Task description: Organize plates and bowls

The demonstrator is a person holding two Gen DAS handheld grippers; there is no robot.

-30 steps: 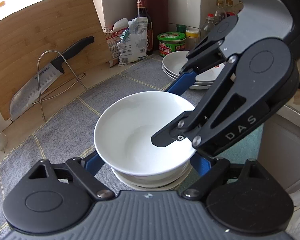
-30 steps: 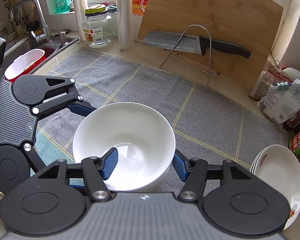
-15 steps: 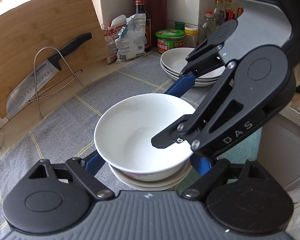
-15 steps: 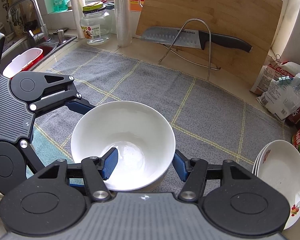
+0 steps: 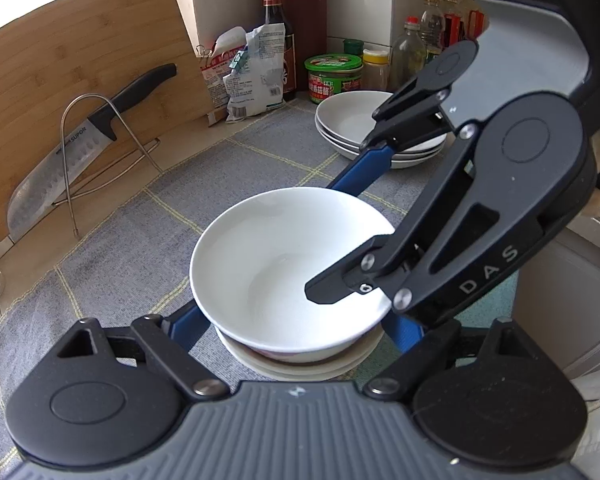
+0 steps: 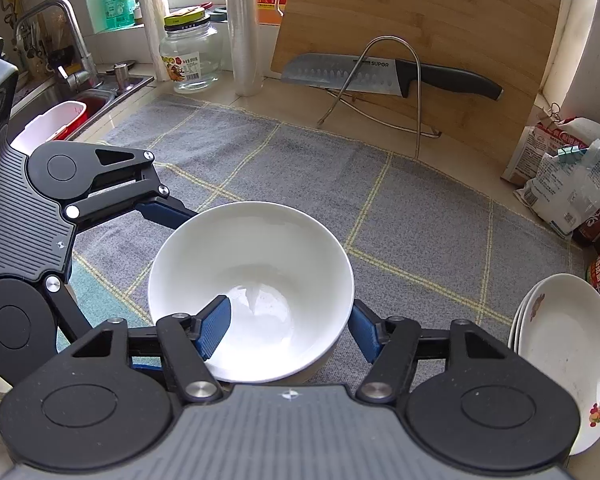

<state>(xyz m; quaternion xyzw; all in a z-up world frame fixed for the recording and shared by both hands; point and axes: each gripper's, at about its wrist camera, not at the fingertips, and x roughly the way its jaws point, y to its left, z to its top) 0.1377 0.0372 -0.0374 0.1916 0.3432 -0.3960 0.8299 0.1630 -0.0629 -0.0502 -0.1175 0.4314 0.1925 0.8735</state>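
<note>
A white bowl [image 5: 276,264] [image 6: 252,280] rests on a short stack of bowls [image 5: 300,364] on the grey cloth [image 6: 300,168]. My right gripper [image 6: 288,332] straddles the bowl's near wall, one blue finger [image 6: 216,328] inside and the other outside. Its jaws are opening, and the pads look just off the wall. My left gripper [image 5: 296,330] flanks the lower stack from the other side. Its fingers [image 5: 188,324] run under the top bowl's rim, which hides whether they touch. A separate stack of shallow white plates [image 5: 364,128] [image 6: 560,352] stands to the right.
A knife [image 6: 360,74] lies on a wire stand against a wooden cutting board [image 6: 420,20] at the back. Bags, jars and bottles [image 5: 332,76] crowd the corner behind the plates. A glass jar [image 6: 190,56] and a sink [image 6: 52,100] are at the left.
The right gripper's fingers have spread slightly apart around the bowl's wall. The bowl, the stack and both hands stay where they were.
</note>
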